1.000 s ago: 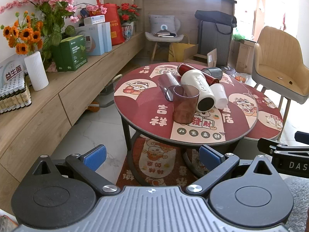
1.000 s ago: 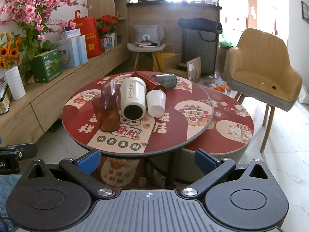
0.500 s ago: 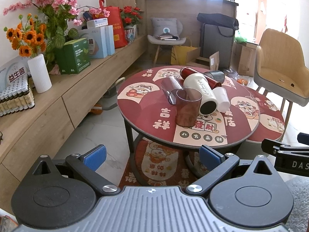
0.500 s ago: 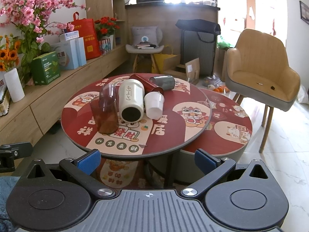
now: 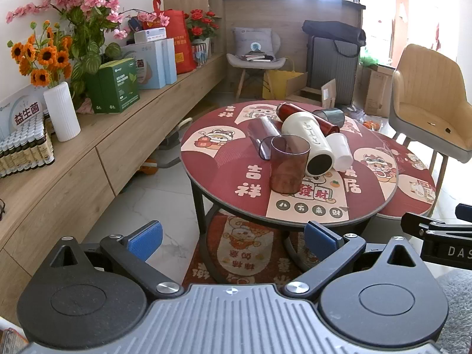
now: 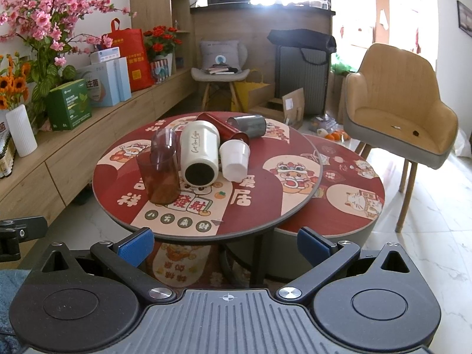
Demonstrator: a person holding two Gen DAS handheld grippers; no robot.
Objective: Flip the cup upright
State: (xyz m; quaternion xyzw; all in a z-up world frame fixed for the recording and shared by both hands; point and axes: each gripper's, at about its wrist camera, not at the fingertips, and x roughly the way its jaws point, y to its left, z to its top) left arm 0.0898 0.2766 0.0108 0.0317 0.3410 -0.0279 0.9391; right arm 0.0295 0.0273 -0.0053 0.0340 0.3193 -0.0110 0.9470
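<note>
Both the left tongs [image 5: 233, 236] and right tongs [image 6: 224, 243] hung wide open and empty short of the table [image 6: 265, 221], so the next reach was best aimed squarely across the lying white cup [image 6: 234, 159] beside the upright brown one [image 6: 159, 178].

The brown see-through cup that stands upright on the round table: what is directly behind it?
Behind the brown cup lies a clear purple cup on its side, mouth toward the camera. The brown cup covers part of its rim. To the right lies the white cup.
</note>
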